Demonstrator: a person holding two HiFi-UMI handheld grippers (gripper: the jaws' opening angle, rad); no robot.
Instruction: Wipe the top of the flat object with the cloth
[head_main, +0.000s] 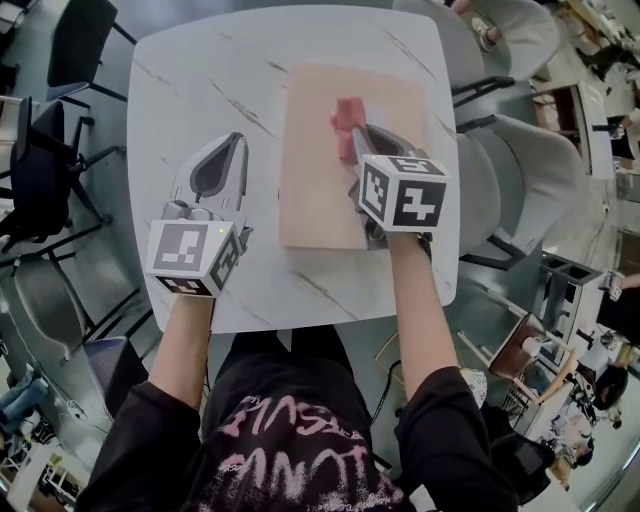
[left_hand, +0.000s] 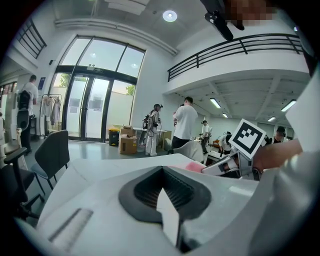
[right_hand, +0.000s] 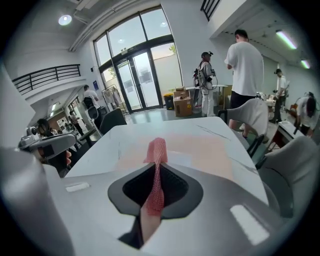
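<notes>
On the far half of the pale pink board (head_main: 312, 190), about midway across its width, lies the red cloth (head_main: 348, 116). It is bunched, with its free end on the board's top. The right gripper (head_main: 353, 138) has its jaws clenched on the cloth. In the right gripper view the mesh fabric runs up between the dark pads and sticks out past the tips onto the board.

Ahead of the cloth a strip of bare board runs to the far edge, and more bare board lies to its left. The board's right edge sits close to the right edge of the bench (head_main: 200, 80). Its near edge stops short of the bench's near edge, leaving a band of white surface. Its far edge is set back from the bench's far edge.

To the left of the board the bench is open, and the left gripper (head_main: 233, 148) rests there, apart from the board. Its jaws are pressed together with nothing between them.

Grey chairs (head_main: 505, 170) stand against the right side of the bench. Black chairs (head_main: 40, 170) stand off to the left.
</notes>
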